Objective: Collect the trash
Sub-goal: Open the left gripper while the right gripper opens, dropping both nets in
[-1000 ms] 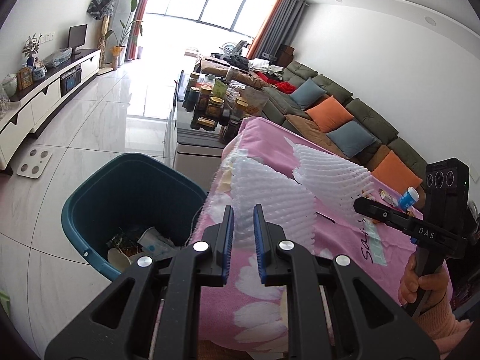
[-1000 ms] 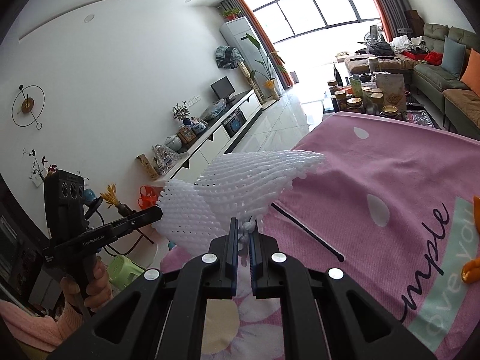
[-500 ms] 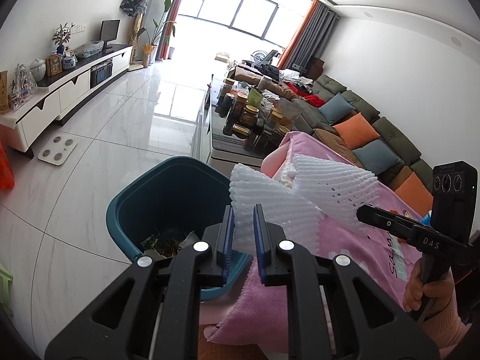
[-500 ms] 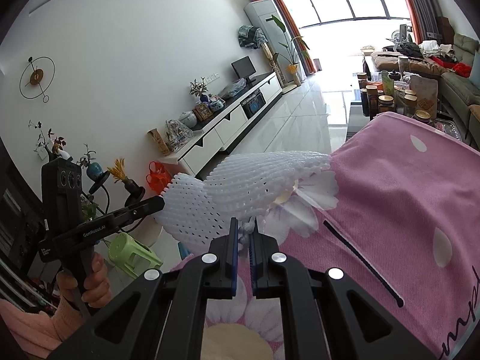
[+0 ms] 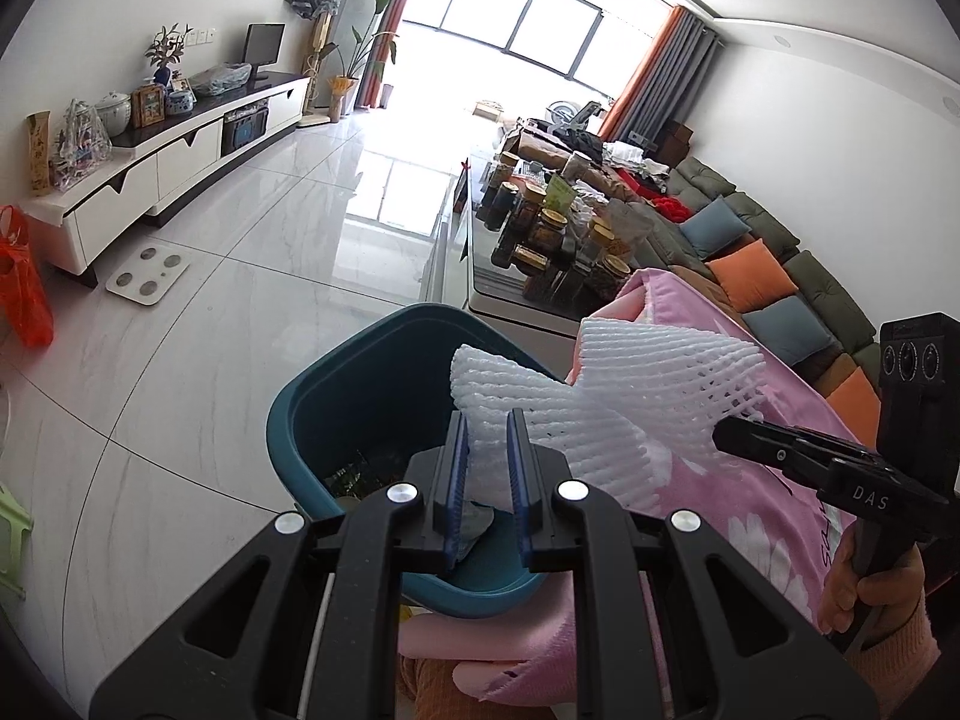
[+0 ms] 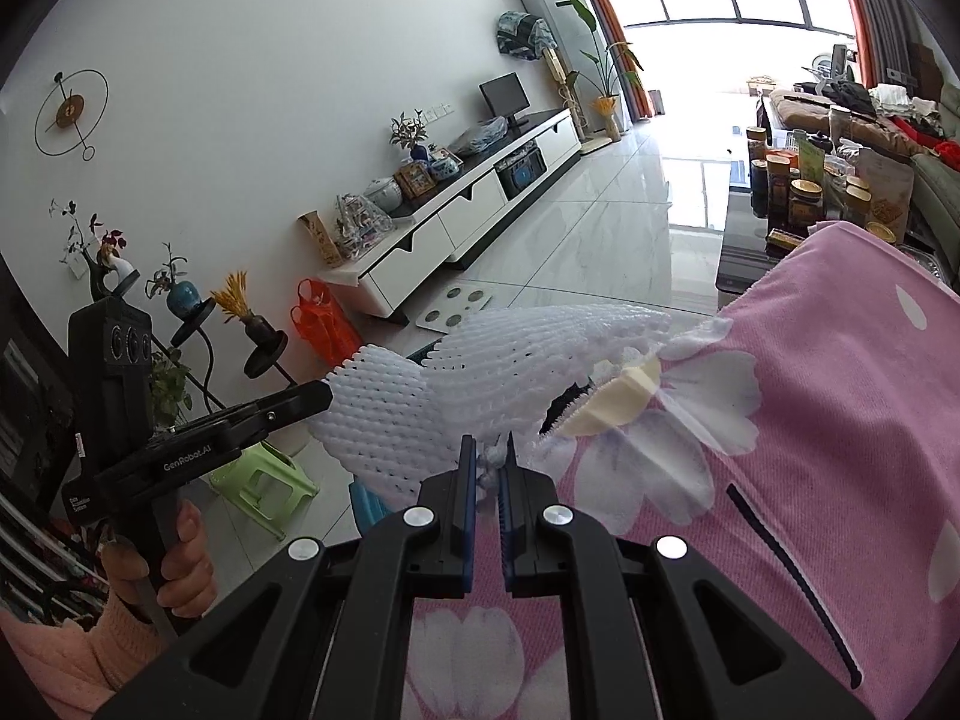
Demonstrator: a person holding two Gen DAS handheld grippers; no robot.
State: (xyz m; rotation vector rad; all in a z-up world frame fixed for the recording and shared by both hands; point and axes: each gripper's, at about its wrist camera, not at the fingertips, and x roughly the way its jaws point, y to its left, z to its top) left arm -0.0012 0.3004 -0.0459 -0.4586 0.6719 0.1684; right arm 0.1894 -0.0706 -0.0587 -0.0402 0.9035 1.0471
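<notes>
Left gripper (image 5: pixel 486 480), jaws clamped on one white foam fruit net (image 5: pixel 480 396), which stands directly ahead of the fingertips and over the open mouth of the teal bin (image 5: pixel 312 420). Right gripper (image 6: pixel 487 468), jaws nearly together and pinching the lower edge of a second foam net (image 6: pixel 540 348); this net lies just ahead of the tips, above the edge of the pink flowered cloth (image 6: pixel 840 420), touching the first net on its left. In the left wrist view the right gripper enters from the right, its tips at the second net. The bin, below and just beyond the left tips, already holds some scraps at its bottom, partly hidden. Judged stage: both nets picked up and carried to the bin, neither yet released. Remaining: opening each pair of jaws over the bin so the nets fall in; whether other trash is left cannot be told
</notes>
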